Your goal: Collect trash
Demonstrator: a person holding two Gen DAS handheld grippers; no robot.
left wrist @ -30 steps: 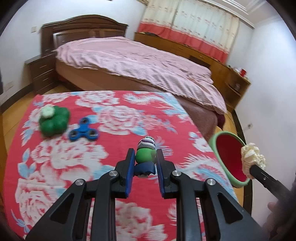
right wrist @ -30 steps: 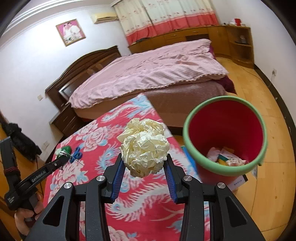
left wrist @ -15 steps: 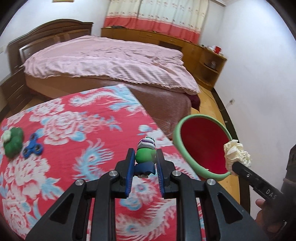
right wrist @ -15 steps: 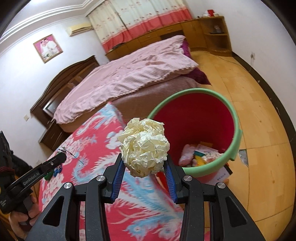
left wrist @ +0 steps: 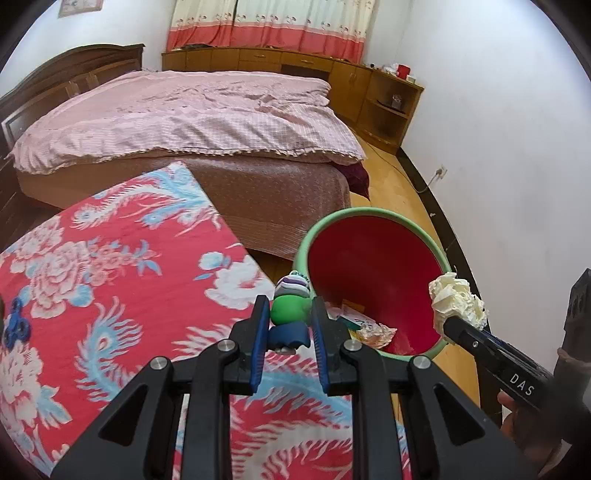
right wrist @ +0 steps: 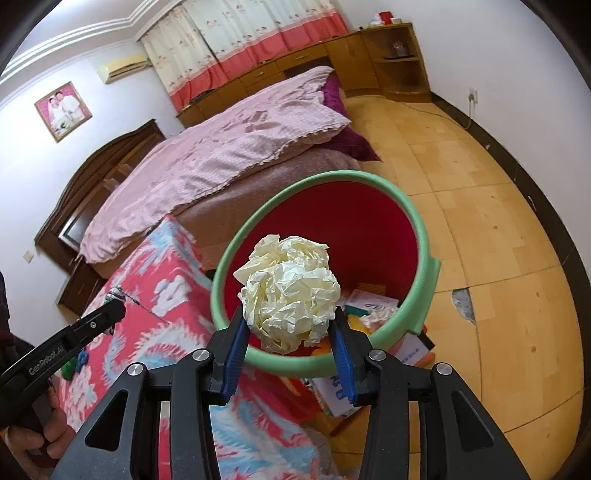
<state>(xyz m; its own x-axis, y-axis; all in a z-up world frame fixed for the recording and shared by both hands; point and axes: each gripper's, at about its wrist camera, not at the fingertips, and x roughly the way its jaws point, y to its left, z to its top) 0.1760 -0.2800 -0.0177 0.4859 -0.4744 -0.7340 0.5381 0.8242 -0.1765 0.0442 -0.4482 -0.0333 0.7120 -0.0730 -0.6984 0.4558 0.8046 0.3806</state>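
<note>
Here both point steeply downward: the left gripper clamps a toy figure beside the red bin; the right gripper grips a crumpled paper ball over its rim.

White walls, wooden parquet floor, dark wooden headboard, bed under a pink quilt, red-and-cream curtains, light wood cabinets, framed photo, wall air conditioner, soft daylight
</note>
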